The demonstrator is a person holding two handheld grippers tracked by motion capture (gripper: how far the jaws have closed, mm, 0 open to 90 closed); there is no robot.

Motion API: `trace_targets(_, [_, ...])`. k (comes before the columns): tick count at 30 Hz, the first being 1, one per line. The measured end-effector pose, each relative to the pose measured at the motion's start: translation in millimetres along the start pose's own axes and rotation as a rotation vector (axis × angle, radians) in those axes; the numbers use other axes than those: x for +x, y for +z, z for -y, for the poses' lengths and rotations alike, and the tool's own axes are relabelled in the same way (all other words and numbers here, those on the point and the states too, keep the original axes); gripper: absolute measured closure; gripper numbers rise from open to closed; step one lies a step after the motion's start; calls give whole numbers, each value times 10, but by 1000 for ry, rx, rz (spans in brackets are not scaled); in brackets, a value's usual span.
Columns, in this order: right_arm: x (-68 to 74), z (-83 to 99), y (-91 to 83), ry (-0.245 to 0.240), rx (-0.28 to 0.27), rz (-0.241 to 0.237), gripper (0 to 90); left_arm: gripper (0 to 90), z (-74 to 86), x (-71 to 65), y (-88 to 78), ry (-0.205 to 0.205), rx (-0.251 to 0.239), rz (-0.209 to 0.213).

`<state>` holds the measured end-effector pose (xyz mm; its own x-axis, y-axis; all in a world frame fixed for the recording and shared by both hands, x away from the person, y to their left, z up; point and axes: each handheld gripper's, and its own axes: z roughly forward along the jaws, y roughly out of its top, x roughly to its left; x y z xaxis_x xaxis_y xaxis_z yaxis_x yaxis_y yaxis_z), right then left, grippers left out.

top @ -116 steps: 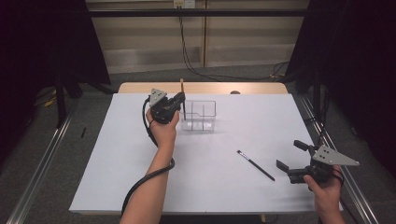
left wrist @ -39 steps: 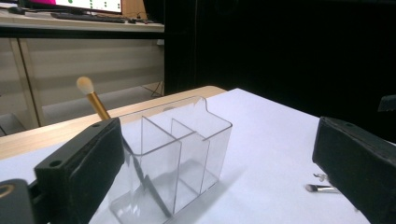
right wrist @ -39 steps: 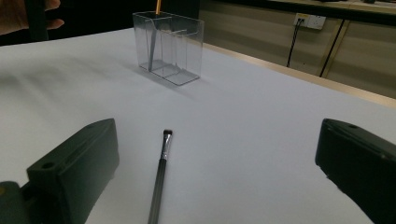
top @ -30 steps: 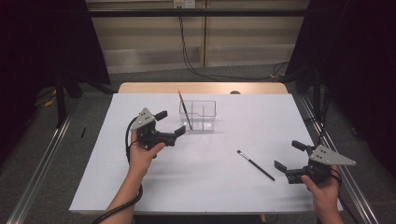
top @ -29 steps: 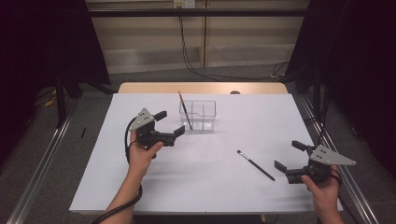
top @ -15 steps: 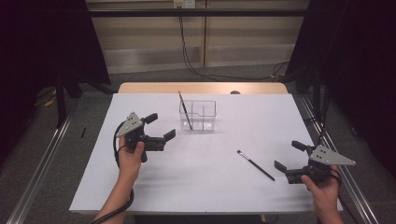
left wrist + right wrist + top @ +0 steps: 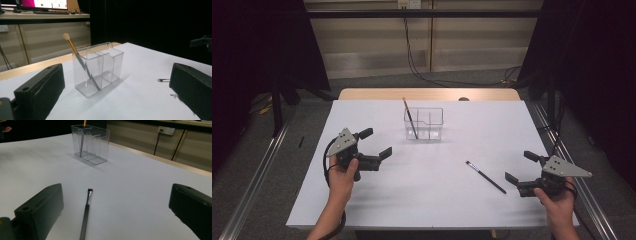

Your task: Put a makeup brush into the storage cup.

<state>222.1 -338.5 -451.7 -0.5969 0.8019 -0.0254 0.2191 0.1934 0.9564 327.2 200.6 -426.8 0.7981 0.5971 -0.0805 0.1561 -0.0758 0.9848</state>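
A clear plastic organizer (image 7: 424, 124) (image 7: 98, 67) (image 7: 90, 143) with compartments stands at the far middle of the white table. A gold-handled brush (image 7: 410, 117) (image 7: 75, 53) leans in its left compartment, bristles up. A black brush (image 7: 485, 177) (image 7: 85, 213) lies flat on the table at the right. My left gripper (image 7: 376, 142) hovers open at the left, well short of the organizer, with nothing between its jaws. My right gripper (image 7: 522, 166) is open near the right front corner, just right of the black brush, which lies between its jaws in the right gripper view.
White sheet (image 7: 437, 165) covers the table, with a wooden strip (image 7: 427, 94) along its far edge. Metal rails (image 7: 257, 170) run along both sides on the floor. Cables (image 7: 422, 65) hang at the back wall.
The left gripper let go of the gold brush, now leaning in the organizer, and drew back toward the left and the near side, open. The right gripper stayed put.
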Motion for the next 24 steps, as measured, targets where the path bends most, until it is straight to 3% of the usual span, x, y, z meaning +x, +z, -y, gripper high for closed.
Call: trace_targets(24, [8,-1,-6,-2,2,1,0,0,159,8,-375,32,30,-37])
